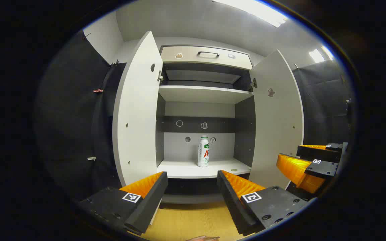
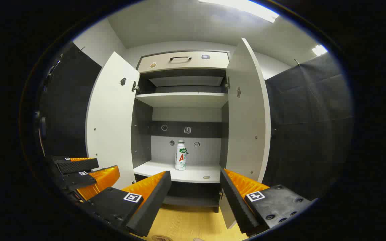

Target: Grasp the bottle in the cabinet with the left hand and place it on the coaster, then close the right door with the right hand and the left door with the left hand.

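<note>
Nearest the lens, the left gripper (image 1: 192,187) holds its ribbed, wedge-shaped fingers spread wide with nothing between them, above a yellow wood-grain tabletop (image 1: 193,222), and the right gripper (image 2: 195,189) stands spread and empty the same way. Beyond them the cabinet (image 1: 203,93) stands with its smooth flat left door (image 1: 136,113) and right door (image 1: 276,117) both swung open. On its lower shelf (image 1: 186,169), well ahead of both grippers and roughly centred between the left one's fingers, the white cylindrical bottle (image 1: 203,151) stands upright, a small round disc (image 1: 234,169) lying near the shelf's front edge to its right.
</note>
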A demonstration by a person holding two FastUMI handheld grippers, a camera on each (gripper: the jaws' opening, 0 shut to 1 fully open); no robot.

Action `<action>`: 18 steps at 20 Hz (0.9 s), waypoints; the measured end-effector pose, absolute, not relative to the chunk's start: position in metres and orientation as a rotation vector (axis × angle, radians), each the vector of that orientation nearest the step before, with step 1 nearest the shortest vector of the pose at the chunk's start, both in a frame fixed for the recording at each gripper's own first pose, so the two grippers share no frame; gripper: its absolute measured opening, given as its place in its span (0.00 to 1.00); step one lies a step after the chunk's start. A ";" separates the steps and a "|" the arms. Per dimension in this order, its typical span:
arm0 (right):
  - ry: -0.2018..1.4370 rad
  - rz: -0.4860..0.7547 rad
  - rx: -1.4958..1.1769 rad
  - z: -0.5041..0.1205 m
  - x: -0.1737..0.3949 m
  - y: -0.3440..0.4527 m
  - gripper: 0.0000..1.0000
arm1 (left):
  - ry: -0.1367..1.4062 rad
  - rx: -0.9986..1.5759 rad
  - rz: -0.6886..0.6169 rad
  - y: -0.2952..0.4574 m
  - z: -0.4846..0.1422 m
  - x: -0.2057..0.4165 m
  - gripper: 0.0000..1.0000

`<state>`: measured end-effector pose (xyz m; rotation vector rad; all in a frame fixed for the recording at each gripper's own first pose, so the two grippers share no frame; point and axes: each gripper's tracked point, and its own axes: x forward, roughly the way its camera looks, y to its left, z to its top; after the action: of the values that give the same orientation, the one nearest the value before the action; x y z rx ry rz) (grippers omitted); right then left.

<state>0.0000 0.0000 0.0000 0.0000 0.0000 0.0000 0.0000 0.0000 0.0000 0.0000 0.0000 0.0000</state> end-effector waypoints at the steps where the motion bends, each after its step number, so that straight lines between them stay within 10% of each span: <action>1: -0.003 -0.004 -0.005 0.000 0.001 -0.001 0.96 | -0.007 -0.002 -0.013 -0.002 0.002 0.000 0.94; 18: -0.002 0.005 0.017 0.001 0.005 0.004 0.98 | -0.030 0.090 -0.080 -0.026 0.006 0.003 0.95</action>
<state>0.0053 0.0037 0.0005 0.0167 -0.0015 0.0050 0.0033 -0.0256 0.0062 0.0900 -0.0298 -0.0802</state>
